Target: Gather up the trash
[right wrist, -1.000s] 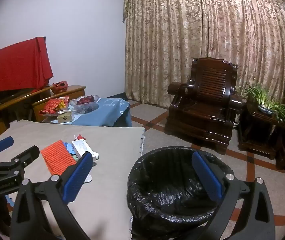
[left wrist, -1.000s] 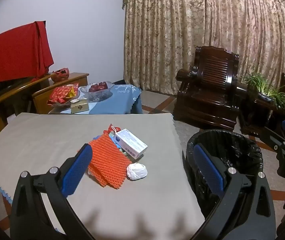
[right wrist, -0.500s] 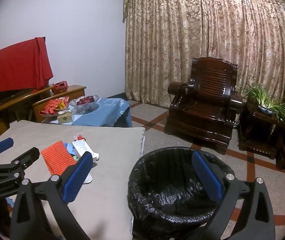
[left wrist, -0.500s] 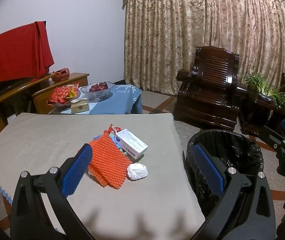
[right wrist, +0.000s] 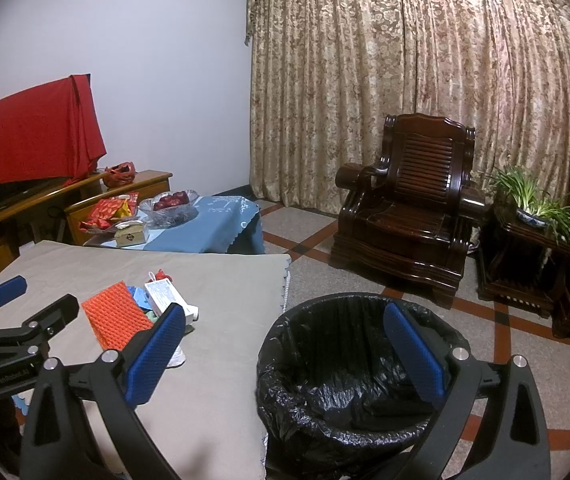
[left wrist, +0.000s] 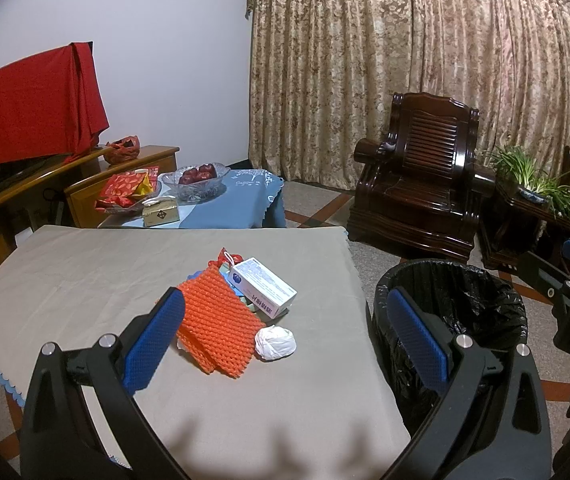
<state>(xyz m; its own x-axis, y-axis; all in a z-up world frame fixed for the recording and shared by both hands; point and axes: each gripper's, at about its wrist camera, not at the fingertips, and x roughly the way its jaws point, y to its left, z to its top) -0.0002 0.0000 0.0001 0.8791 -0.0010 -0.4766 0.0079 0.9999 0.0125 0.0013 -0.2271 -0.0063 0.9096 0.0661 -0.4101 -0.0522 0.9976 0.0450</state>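
Black-lined bin (right wrist: pixel 349 364) holds nothing visible inside

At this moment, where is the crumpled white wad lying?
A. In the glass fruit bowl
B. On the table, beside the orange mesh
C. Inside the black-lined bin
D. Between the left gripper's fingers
B: the white wad rests on the table against the orange mesh, apart from the open left gripper and outside the bin.
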